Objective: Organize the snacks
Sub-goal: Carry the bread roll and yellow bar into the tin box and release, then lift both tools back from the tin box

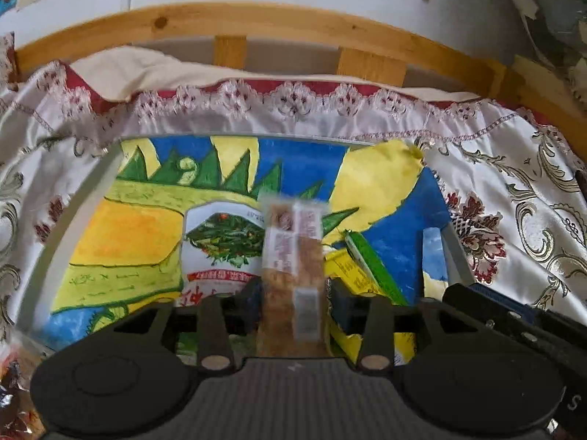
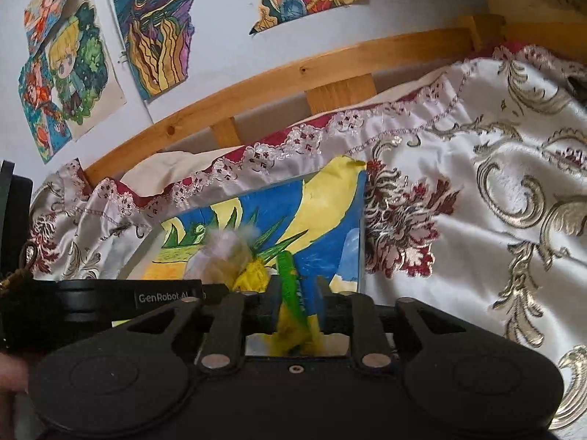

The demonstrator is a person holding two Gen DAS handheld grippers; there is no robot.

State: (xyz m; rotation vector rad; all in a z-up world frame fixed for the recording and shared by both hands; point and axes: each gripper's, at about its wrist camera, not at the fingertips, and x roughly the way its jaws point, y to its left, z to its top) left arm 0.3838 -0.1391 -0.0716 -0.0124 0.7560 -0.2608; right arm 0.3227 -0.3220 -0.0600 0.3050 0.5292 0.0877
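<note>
Left claw released, blurry brown snack bar loose between jaws over painted tray. Could tumble onto white pickle pack, land crooked. Right claw slack round yellow-green packet, near right corner; might slide out over tray edge onto bed cover.

Snack bar motion-blurred, label illegible
</note>
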